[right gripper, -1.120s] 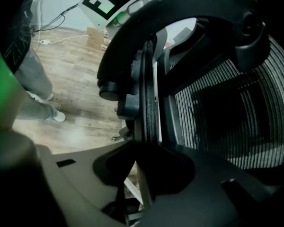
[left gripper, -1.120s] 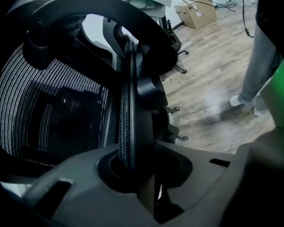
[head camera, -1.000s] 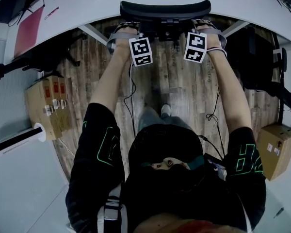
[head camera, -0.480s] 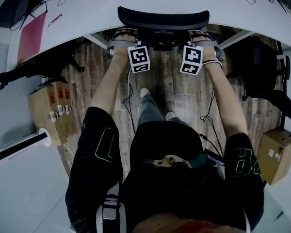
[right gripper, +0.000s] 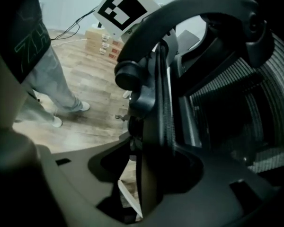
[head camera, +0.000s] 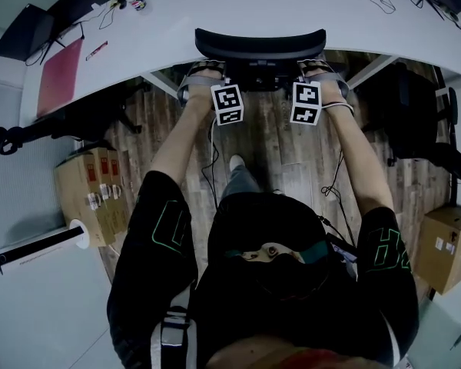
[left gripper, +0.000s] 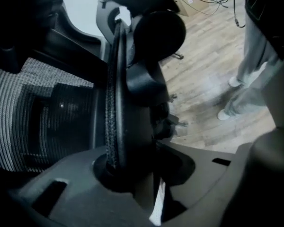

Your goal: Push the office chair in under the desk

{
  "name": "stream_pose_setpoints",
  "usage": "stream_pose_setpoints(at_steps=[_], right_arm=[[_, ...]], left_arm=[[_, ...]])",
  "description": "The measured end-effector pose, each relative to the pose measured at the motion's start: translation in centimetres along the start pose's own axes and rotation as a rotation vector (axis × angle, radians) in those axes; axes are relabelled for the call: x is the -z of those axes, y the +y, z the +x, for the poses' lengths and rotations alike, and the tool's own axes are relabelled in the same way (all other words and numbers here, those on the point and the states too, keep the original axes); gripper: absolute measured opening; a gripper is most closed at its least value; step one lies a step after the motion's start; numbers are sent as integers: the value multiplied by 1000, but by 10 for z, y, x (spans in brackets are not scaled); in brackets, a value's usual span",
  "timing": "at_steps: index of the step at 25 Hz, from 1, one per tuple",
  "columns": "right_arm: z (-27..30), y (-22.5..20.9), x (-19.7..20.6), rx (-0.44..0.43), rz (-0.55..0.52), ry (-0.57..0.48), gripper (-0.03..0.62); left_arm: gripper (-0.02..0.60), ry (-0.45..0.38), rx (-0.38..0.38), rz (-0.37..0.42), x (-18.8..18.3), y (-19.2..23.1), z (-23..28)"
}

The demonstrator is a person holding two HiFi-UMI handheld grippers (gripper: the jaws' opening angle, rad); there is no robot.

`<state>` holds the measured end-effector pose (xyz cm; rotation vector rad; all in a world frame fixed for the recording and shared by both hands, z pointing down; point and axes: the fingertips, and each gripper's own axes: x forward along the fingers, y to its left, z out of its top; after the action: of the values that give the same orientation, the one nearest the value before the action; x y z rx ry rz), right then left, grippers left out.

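- While both of the person's arms were stretched forward, the office chair (head camera: 261, 43) stood right up against the white desk (head camera: 215, 6). The curved top of its back lay along the desk's near edge, and its seat was out of sight beneath the desktop.
- The left gripper (head camera: 205, 69) sat on the left side of the chair's back and the right gripper (head camera: 320, 66) on the right side, both just below that curved top.
- The left marker cube (head camera: 228, 104) and the right marker cube (head camera: 306, 102) faced upward, well apart from each other.
- Seen along the left gripper, the black back frame (left gripper: 117, 103) stood upright between the two jaws, which had just been opening. It lay close against the left jaw, and a bright sliver showed between it and the right jaw, so the jaws stood apart and were not clamping it.
- Seen along the right gripper, the other edge of the frame stood between that gripper's jaws, which had also just been opening. A lit gap showed on the frame's left, so this gripper was loose round the frame as well. The grey mesh (right gripper: 236, 93) filled the view to the right.
- Under the desk ran a wooden floor (head camera: 269, 141). One cardboard box (head camera: 92, 194) stood at the left and another cardboard box (head camera: 446, 248) at the right.
- A red sheet (head camera: 59, 75) lay on the desk's left end.
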<state>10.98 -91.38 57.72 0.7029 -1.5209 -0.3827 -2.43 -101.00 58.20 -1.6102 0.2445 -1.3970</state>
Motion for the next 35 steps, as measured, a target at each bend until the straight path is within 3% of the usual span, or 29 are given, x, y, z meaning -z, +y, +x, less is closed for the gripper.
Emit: stream_pose_setpoints(at_steps=[1, 3, 6, 8, 11, 13, 16, 18, 21, 25, 27, 29, 33, 35], right_arm=[[-4, -3, 0, 11, 4, -4, 214], [-19, -13, 3, 52, 32, -25, 167], [-48, -32, 6, 82, 113, -67, 242], [-67, -36, 5, 94, 155, -93, 255], [-90, -39, 1, 136, 244, -166, 206], [-106, -44, -2, 170, 339, -233, 183], [-134, -50, -5, 200, 495, -349, 144], [-152, -55, -8, 218, 585, -434, 139], [-182, -64, -8, 268, 700, -546, 86], [-230, -84, -1, 364, 892, -712, 6], [-255, -92, 4, 396, 1009, -816, 5], [-278, -98, 15, 433, 1154, -899, 5], [-298, -89, 52, 509, 1438, -870, 5], [-299, -74, 59, 529, 1492, -841, 5]], left_arm=[[130, 14, 14, 7, 1, -2, -1], [127, 43, 11, 12, 3, 1, -5], [144, 49, 31, -54, 9, 7, -13], [188, 40, 43, -102, 11, 7, -24], [237, 18, 22, -168, 11, 14, -46], [238, -7, 0, -246, 10, 21, -61], [201, -114, -77, -437, 0, 39, -92], [138, -223, -156, -633, -5, 62, -119], [128, -368, -237, -909, -10, 96, -162], [50, -520, -414, -1160, -8, 130, -223], [9, -569, -508, -1265, -3, 141, -253], [9, -606, -563, -1390, 0, 140, -276], [9, -645, -592, -1667, 0, 102, -299], [8, -647, -592, -1684, -11, 86, -301]])
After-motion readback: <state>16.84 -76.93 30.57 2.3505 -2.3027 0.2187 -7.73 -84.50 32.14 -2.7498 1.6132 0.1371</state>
